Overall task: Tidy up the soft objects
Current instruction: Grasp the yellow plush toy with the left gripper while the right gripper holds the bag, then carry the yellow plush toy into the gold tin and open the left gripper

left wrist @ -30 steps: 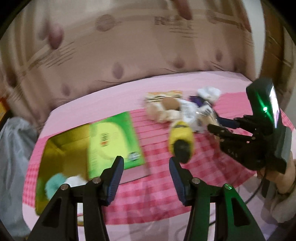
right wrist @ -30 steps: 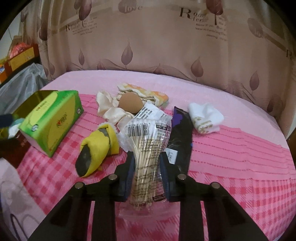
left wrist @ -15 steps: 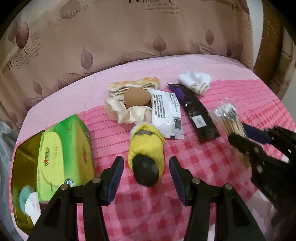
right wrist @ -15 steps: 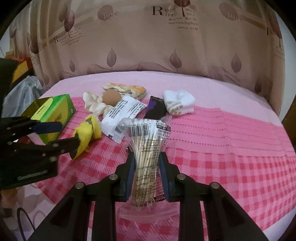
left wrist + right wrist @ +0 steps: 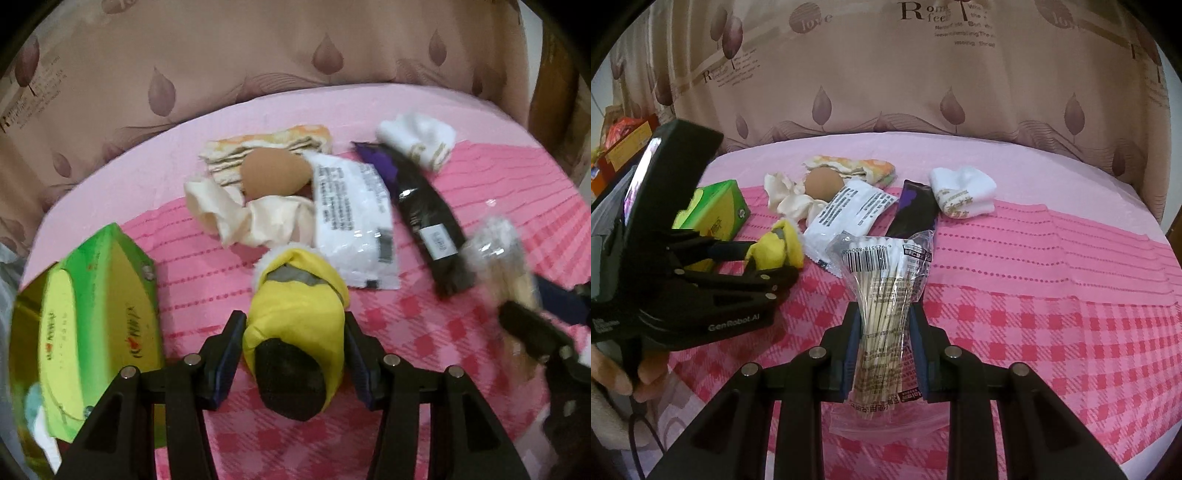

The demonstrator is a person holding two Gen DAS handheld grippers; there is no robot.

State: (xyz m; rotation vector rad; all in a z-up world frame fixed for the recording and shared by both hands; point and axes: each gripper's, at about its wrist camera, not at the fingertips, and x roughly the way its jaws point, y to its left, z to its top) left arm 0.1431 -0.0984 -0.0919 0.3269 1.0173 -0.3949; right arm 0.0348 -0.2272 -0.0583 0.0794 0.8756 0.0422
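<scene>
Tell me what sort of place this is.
Probably a home room, maybe a bedroom: a leaf-print curtain hangs behind a surface with a pink checked cloth, strewn with household bits like a tissue box and white socks.

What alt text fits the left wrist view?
The left gripper has its fingers on either side of a yellow plush toy with a black end on a pink checked tablecloth, beside a green tissue box.

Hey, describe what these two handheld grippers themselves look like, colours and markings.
Both are black plastic, with angular arms ending in dark blue pads and silver screws at the joints. The left gripper shows white "GenRobot.AI" lettering on its body, a phone-like screen on top and a black cable below. The right gripper has the same finger design.
</scene>
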